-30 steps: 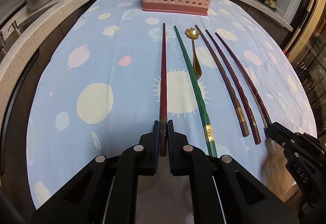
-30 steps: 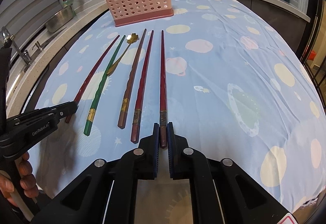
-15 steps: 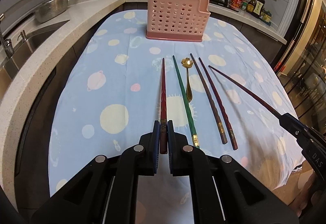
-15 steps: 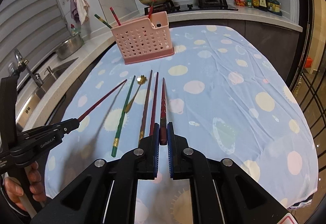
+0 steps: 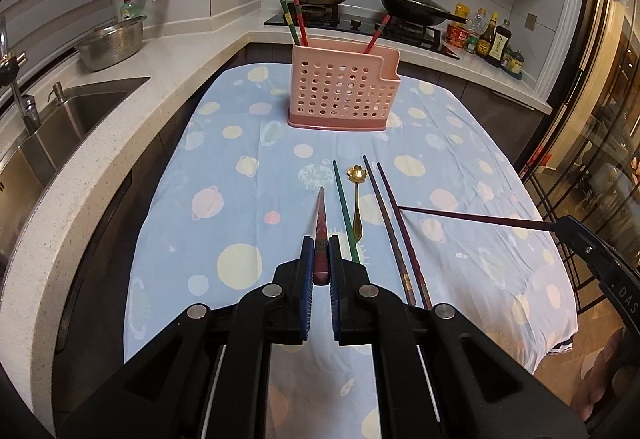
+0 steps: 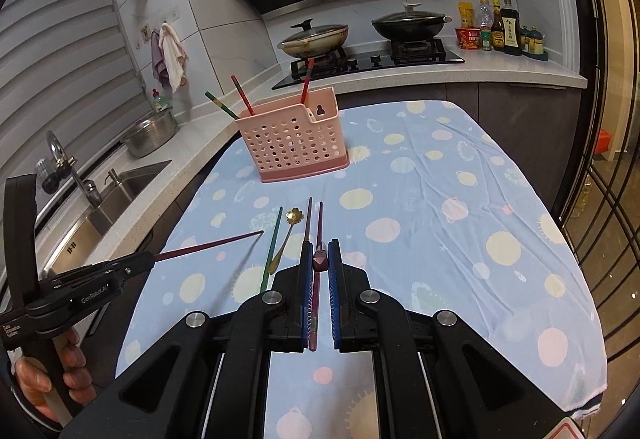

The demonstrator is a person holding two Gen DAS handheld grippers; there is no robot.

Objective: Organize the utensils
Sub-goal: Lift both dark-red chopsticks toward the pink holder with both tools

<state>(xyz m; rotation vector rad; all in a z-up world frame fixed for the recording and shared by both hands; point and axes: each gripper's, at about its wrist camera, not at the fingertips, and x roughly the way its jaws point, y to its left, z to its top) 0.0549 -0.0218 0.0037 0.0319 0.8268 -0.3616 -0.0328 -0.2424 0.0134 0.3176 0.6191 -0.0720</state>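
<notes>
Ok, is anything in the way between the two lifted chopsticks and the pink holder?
Nothing visible. Bare tablecloth lies between the red chopstick in the left gripper, the dark red chopstick in the right gripper, and the pink holder.

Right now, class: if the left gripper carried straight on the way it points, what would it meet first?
Probably the blue patterned tablecloth, short of the pink utensil holder. The left gripper is shut on a red chopstick and tilts downward, so the chopstick's tip would land first; depth is uncertain.
</notes>
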